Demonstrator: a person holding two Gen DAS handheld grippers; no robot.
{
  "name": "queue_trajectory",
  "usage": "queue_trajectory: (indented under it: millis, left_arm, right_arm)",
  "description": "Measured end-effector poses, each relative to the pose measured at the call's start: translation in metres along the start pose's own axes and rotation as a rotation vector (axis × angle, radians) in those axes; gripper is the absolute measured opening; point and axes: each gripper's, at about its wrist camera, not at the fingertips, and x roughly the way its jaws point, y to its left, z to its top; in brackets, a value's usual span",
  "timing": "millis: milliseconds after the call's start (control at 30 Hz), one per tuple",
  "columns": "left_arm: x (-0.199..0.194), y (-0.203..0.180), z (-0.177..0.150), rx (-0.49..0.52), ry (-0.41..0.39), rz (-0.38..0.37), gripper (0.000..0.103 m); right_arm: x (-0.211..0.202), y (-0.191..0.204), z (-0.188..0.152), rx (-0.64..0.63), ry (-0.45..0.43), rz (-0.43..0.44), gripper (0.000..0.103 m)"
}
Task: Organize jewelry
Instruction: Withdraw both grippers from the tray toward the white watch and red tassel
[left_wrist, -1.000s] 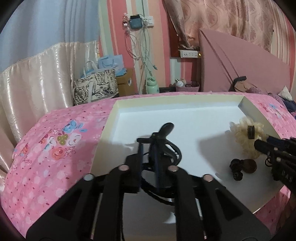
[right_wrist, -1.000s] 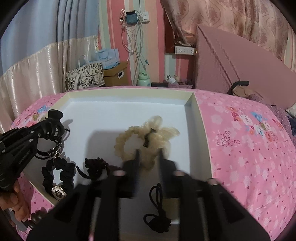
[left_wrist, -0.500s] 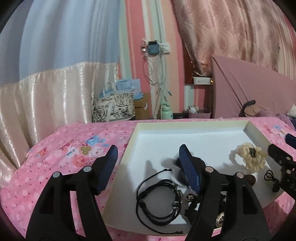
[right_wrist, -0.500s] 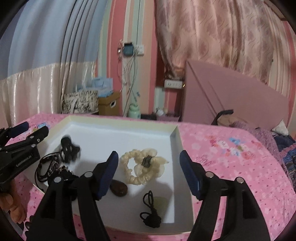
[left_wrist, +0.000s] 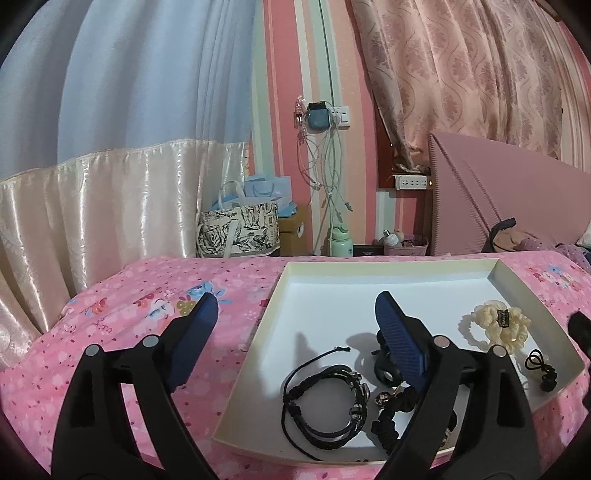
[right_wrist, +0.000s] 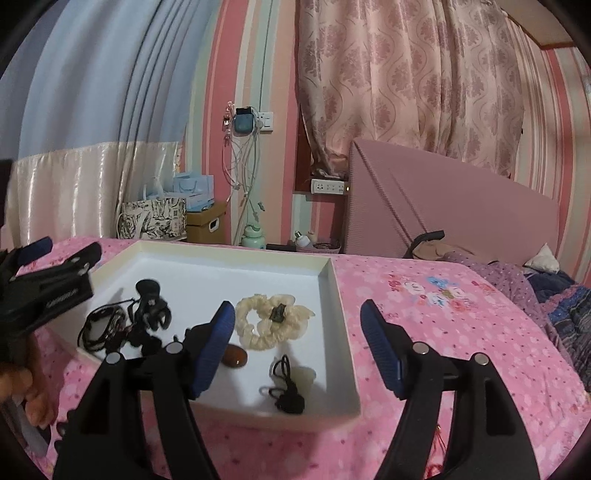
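A shallow white tray (left_wrist: 369, 271) (right_wrist: 343, 306) lies on the pink bed. In it are black cord bracelets (left_wrist: 325, 402) (right_wrist: 101, 326), a black hair claw (left_wrist: 384, 363) (right_wrist: 149, 304), a black scrunchie with a charm (left_wrist: 391, 413), a cream scrunchie (left_wrist: 496, 326) (right_wrist: 271, 325), a brown stone (right_wrist: 234, 356) and a black knotted cord (left_wrist: 541, 369) (right_wrist: 288, 397). My left gripper (left_wrist: 295, 339) is open and empty above the tray's near left edge; it also shows in the right wrist view (right_wrist: 55, 273). My right gripper (right_wrist: 299, 350) is open and empty above the tray's near right part.
The pink floral bedspread (left_wrist: 122, 325) (right_wrist: 461, 317) surrounds the tray. A pink headboard (right_wrist: 443, 218) stands at the back right. Bags (left_wrist: 240, 232), a box and a green bottle (left_wrist: 341, 242) stand by the striped wall behind the bed.
My left gripper opened and let go of the black hair claw, which now lies in the tray. Both grippers opened wide and drew back and up from the tray.
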Motion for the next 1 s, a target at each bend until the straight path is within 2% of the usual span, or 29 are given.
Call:
queue_trajectory:
  millis: [133,233,500,767,1000]
  left_arm:
    - [-0.009,0.001,-0.004,0.004,0.007,-0.006,0.086]
    - [-0.023,0.006,-0.009,-0.008,0.01,-0.042,0.086]
    - [-0.054,0.023,-0.026,-0.031,0.04,-0.064,0.086]
    - [-0.097,0.017,-0.042,0.048,0.023,-0.075,0.087]
    - [-0.119,0.01,-0.049,0.112,0.001,-0.09,0.09]
  right_arm:
    - [-0.018,-0.001,-0.007,-0.005,-0.01,-0.009,0.071]
    - [-0.031,-0.008,-0.011,0.023,-0.025,-0.009,0.071]
    - [-0.044,-0.009,-0.018,0.018,-0.012,-0.007,0.072]
    - [-0.064,-0.013,-0.026,0.031,-0.016,0.001,0.072]
    - [-0.085,-0.015,-0.035,0.037,-0.028,0.031,0.075]
